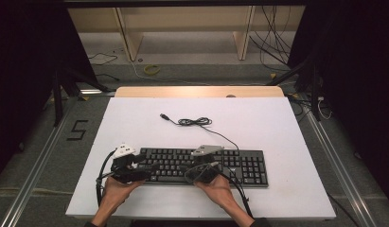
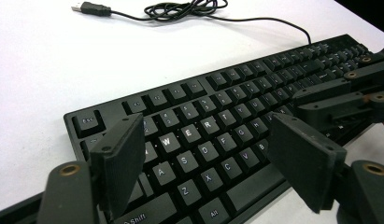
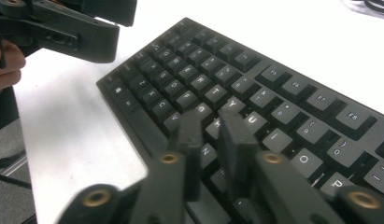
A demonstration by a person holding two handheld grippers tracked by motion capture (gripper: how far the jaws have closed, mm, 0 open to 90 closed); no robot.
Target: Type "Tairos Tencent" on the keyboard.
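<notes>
Two hands at the near table edge each hold a gripper over a black keyboard lying on the white table. Left gripper is spread wide above the left-hand letter keys. Right gripper is nearly closed, grasping nothing, over the middle keys.

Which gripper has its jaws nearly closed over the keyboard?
The right gripper: its jaws stand almost together above the middle letter keys of the keyboard, while the left gripper is spread wide.
</notes>
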